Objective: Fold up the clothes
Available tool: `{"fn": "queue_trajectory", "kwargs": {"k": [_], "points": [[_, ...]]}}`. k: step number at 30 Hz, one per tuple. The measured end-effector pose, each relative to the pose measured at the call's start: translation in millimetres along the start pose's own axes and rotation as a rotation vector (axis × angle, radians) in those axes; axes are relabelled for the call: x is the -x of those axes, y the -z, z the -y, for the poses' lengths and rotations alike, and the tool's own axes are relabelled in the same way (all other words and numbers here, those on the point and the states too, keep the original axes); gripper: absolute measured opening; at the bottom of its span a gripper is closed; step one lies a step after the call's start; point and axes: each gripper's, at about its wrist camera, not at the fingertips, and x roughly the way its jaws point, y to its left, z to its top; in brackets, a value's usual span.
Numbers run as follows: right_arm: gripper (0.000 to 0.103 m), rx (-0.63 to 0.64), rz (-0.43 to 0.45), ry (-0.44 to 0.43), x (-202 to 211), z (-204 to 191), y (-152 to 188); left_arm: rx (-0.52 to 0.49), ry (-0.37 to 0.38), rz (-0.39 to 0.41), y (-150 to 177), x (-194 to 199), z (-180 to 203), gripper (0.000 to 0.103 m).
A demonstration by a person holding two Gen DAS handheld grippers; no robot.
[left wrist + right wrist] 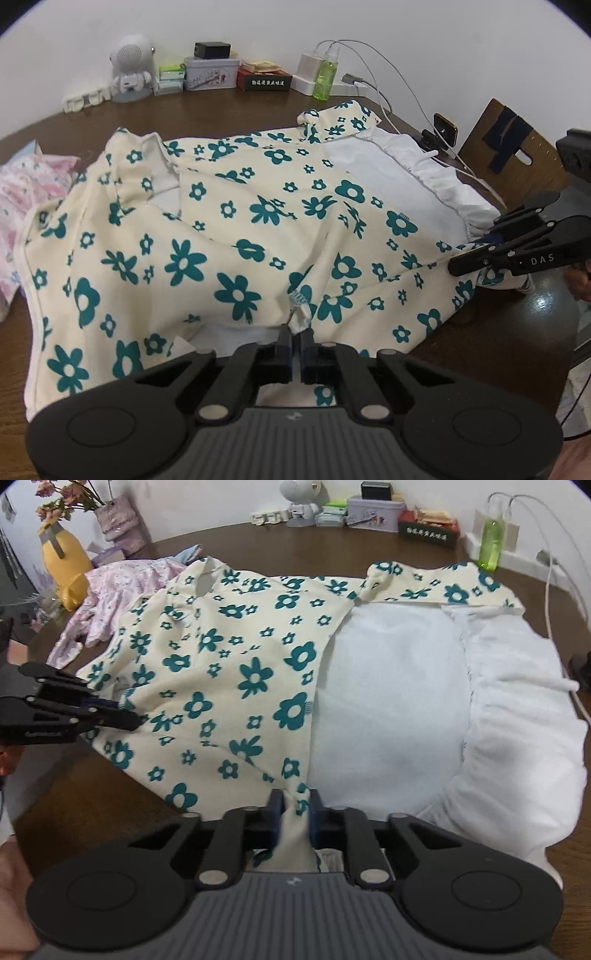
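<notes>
A cream garment with teal flowers [236,236] lies spread on the brown table [229,110], its white inner lining [388,701] turned out on one side. My left gripper [295,332] is shut on the garment's near edge. My right gripper [297,806] is shut on another part of the same edge [295,812]. Each gripper shows in the other's view: the right one [476,254] at the garment's right corner, the left one [122,712] at its left corner.
A pink patterned garment [26,192] lies at the table's left. Along the wall stand a white toy robot [131,66], tins and boxes [210,72], a green spray bottle [325,77] and chargers with cables. A yellow vase [64,565] stands far left. A wooden chair back [513,147] is at right.
</notes>
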Motion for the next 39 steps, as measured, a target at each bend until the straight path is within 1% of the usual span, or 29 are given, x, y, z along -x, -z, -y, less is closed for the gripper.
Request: {"fn": "queue_trajectory", "kwargs": {"k": [2,4,6,8,10,11,12,14,16,17,18,19,20,21,23,27,28,29,31,32,33,35,36,38,39], "points": [[0.008,-0.01,-0.007,-0.046,4,3,0,0.04,0.056,-0.004,-1,6,-5,0.001],[0.008,-0.024,-0.021,-0.112,14,7,-2,0.081,0.145,-0.005,-1,20,-13,0.001],[0.008,-0.035,-0.033,-0.157,23,14,-3,0.125,0.243,-0.017,0,31,-22,0.001],[0.008,-0.042,-0.053,-0.175,26,21,-3,0.164,0.279,-0.038,3,34,-29,0.002],[0.008,-0.042,-0.084,-0.174,20,25,-2,0.172,0.278,-0.057,5,29,-34,0.003],[0.008,-0.042,-0.1,-0.173,16,25,-2,0.174,0.275,-0.061,6,27,-36,0.006],[0.009,-0.041,-0.116,-0.172,12,26,-2,0.191,0.251,-0.046,5,25,-38,0.01],[0.01,-0.052,-0.114,-0.172,10,26,-3,0.174,0.218,-0.039,2,20,-35,0.024],[0.01,-0.063,-0.111,-0.172,8,27,-4,0.149,0.2,-0.041,1,16,-32,0.028],[0.01,-0.064,-0.11,-0.172,8,27,-4,0.135,0.193,-0.046,0,13,-30,0.028],[0.01,-0.065,-0.109,-0.172,8,28,-3,0.121,0.186,-0.051,0,11,-28,0.027],[0.01,-0.061,-0.109,-0.172,9,27,-3,0.108,0.179,-0.056,0,8,-26,0.023],[0.01,-0.052,-0.112,-0.17,10,26,-2,0.104,0.188,-0.067,0,6,-24,0.008],[0.01,-0.043,-0.114,-0.169,11,25,0,0.101,0.197,-0.078,0,4,-23,0.0],[0.01,-0.03,-0.122,-0.165,12,25,1,0.107,0.259,-0.112,2,2,-21,0.001],[0.011,-0.019,-0.141,-0.154,12,28,1,0.07,0.243,-0.129,8,8,-17,0.001],[0.016,-0.017,-0.142,-0.144,14,27,-1,0.059,0.242,-0.135,10,10,-17,0.005],[0.018,-0.016,-0.135,-0.136,17,28,-3,0.056,0.239,-0.127,10,14,-17,0.01],[0.02,-0.024,-0.102,-0.128,26,31,-10,0.051,0.237,-0.072,9,30,-20,0.033],[0.02,-0.039,-0.072,-0.133,32,33,-15,0.048,0.236,-0.037,8,39,-23,0.042],[0.02,-0.06,-0.037,-0.138,38,35,-20,0.054,0.217,0.007,8,49,-26,0.044],[0.02,-0.077,0.027,-0.122,47,33,-29,0.095,0.133,0.089,7,69,-40,0.046],[0.02,-0.076,0.053,-0.105,49,30,-34,0.13,0.078,0.118,9,76,-50,0.049],[0.02,-0.042,0.071,-0.075,43,14,-44,0.199,-0.035,0.153,15,84,-72,0.05],[0.02,-0.015,0.072,-0.06,38,2,-49,0.225,-0.069,0.151,17,84,-84,0.05]]}}
